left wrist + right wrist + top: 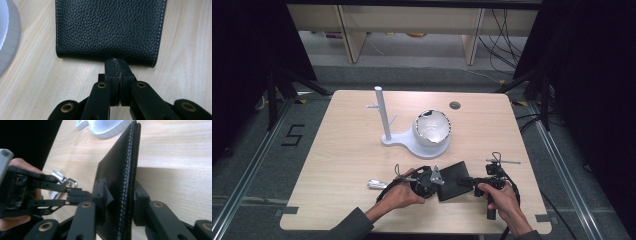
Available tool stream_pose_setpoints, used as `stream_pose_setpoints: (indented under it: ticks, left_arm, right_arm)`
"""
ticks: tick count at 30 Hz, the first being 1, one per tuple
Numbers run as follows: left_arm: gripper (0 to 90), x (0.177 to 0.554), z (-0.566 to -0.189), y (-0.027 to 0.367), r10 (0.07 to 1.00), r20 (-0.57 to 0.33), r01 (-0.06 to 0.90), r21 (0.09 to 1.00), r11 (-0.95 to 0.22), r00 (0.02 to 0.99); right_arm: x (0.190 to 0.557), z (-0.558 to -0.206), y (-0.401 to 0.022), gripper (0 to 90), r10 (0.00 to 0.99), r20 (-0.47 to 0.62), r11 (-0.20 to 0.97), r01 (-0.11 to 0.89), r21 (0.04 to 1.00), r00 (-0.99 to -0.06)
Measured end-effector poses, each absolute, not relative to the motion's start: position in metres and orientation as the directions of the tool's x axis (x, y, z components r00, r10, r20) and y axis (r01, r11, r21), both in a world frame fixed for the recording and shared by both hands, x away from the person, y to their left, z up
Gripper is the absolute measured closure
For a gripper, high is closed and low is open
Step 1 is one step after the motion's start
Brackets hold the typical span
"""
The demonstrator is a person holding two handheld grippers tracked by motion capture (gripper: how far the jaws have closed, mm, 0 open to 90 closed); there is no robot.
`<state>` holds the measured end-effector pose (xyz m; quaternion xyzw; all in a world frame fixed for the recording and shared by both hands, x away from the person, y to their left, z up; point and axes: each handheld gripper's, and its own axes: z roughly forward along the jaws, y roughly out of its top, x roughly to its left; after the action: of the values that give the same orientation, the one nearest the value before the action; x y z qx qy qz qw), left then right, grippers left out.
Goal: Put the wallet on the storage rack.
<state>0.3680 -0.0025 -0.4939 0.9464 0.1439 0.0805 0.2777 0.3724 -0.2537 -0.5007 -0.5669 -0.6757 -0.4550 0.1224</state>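
A black leather wallet (454, 181) sits near the front edge of the wooden table (347, 160), held between the person's two grippers, one at each end. The left gripper (117, 68) has its jaws pressed together on the wallet's near edge, right at the stitched seam, pinching what looks like a single thin layer of leather; I take that as an anchor so the piece cannot slide. The right gripper (120, 197) straddles the opposite end with a jaw on each face of the folded wallet, and the pads appear to press both sides (the leather bulges a little by the near pad), so it seems clamped across the full thickness. From that gripper's view the wallet stands on edge relative to the jaws, which suggests the grip is meant to control the fold, perhaps for opening it. Farther back stands a white stand (387, 125) with a pole and a rounded white shell (432, 127) on its base, well apart from the work. A small shiny metal clip (375, 184) lies just beside the left hand (399, 195), untouched.
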Motion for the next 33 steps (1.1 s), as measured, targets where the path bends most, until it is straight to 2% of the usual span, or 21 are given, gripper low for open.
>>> stream_pose_setpoints:
  ticks: [5,8,9,10,12,13,15,17,18,19,20,21,29,32,33]
  left_arm:
    - [87.5,0.368,-0.494,-0.002,0.319,0.078,0.227,0.548,-0.805,0.945]
    - [87.0,0.367,-0.494,-0.002,0.319,0.080,0.226,0.546,-0.807,0.944]
    - [87.0,0.367,-0.494,-0.002,0.321,0.080,0.227,0.546,-0.806,0.944]
    - [86.6,0.367,-0.493,-0.001,0.321,0.081,0.227,0.548,-0.805,0.944]
    - [86.0,0.368,-0.491,0.001,0.332,0.082,0.231,0.561,-0.795,0.940]
    - [84.2,0.369,-0.488,0.005,0.343,0.074,0.241,0.575,-0.782,0.936]
    - [77.0,0.368,-0.484,0.009,0.353,0.055,0.255,0.591,-0.766,0.934]
    - [74.4,0.366,-0.478,0.016,0.361,0.045,0.264,0.599,-0.755,0.931]
    - [70.6,0.365,-0.474,0.021,0.368,0.043,0.270,0.601,-0.752,0.929]
    - [65.0,0.364,-0.470,0.026,0.373,0.047,0.271,0.603,-0.750,0.927]
    - [65.0,0.363,-0.467,0.031,0.380,0.045,0.276,0.610,-0.743,0.924]
    - [58.0,0.362,-0.463,0.036,0.388,0.038,0.285,0.615,-0.736,0.921]
    - [45.2,0.349,-0.442,0.088,0.454,0.031,0.325,0.655,-0.682,0.891]
    - [44.0,0.342,-0.442,0.100,0.456,0.047,0.324,0.638,-0.698,0.889]
    - [42.4,0.340,-0.442,0.104,0.452,0.046,0.325,0.631,-0.705,0.891]
  right_arm:
    - [0.375,-0.493,-0.250,74.9,0.642,0.698,-0.029,0.900,0.436,-0.317]
    - [0.377,-0.492,-0.249,76.7,0.636,0.695,-0.020,0.893,0.450,-0.336]
    - [0.376,-0.489,-0.248,77.3,0.632,0.706,-0.017,0.905,0.425,-0.320]
    - [0.378,-0.489,-0.248,78.0,0.640,0.677,0.006,0.884,0.468,-0.363]
    - [0.380,-0.488,-0.246,78.7,0.642,0.663,0.025,0.874,0.485,-0.386]
    - [0.378,-0.481,-0.242,79.2,0.636,0.684,0.014,0.891,0.453,-0.357]
    - [0.380,-0.475,-0.239,79.4,0.651,0.662,0.010,0.876,0.482,-0.372]
    - [0.379,-0.471,-0.238,79.4,0.650,0.676,0.001,0.889,0.458,-0.348]
    - [0.379,-0.468,-0.238,79.5,0.648,0.677,-0.002,0.889,0.458,-0.348]
    - [0.382,-0.468,-0.240,79.5,0.650,0.649,0.022,0.864,0.503,-0.394]
    - [0.382,-0.464,-0.241,79.5,0.654,0.646,0.024,0.864,0.503,-0.395]
    - [0.382,-0.457,-0.241,79.5,0.654,0.650,0.018,0.867,0.498,-0.387]
    - [0.392,-0.429,-0.249,79.6,0.661,0.594,0.034,0.809,0.587,-0.459]
    - [0.393,-0.420,-0.250,79.5,0.659,0.610,0.018,0.819,0.573,-0.441]
    - [0.398,-0.417,-0.252,79.6,0.666,0.582,0.024,0.793,0.609,-0.467]
